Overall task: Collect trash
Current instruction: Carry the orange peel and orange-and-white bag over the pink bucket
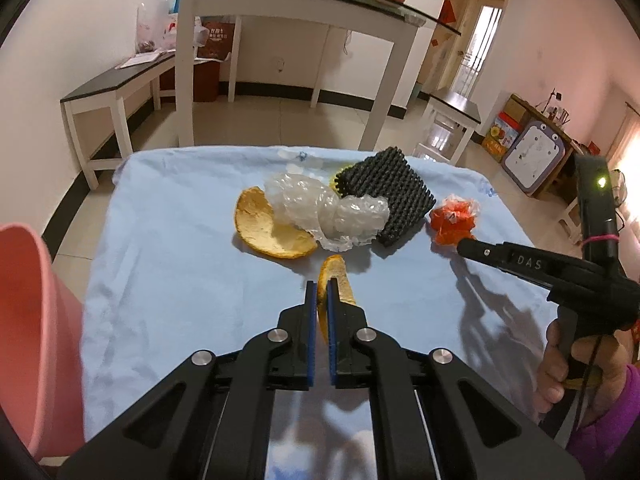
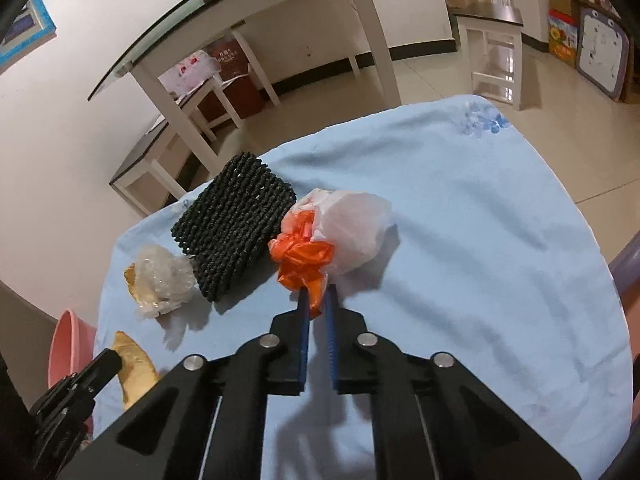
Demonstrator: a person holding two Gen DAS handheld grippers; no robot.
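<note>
My left gripper (image 1: 321, 286) is shut on a strip of orange peel (image 1: 338, 280) at the near middle of the blue-clothed table (image 1: 168, 240). My right gripper (image 2: 317, 295) is shut on the orange part of a crumpled orange-and-white plastic bag (image 2: 316, 248), which also shows in the left wrist view (image 1: 452, 220). A large curved orange peel (image 1: 264, 228), a wad of clear plastic wrap (image 1: 328, 212) and a black foam mesh block (image 1: 384, 196) lie together at the table's middle. The mesh (image 2: 232, 224) and the wrap (image 2: 160, 280) sit left of the bag.
A pink bin (image 1: 36, 340) stands off the table's left edge and also shows in the right wrist view (image 2: 70, 344). Behind are a glass-topped white table (image 1: 280, 4), a low bench (image 1: 116, 92), a stool (image 1: 452, 120) and boxes by the right wall.
</note>
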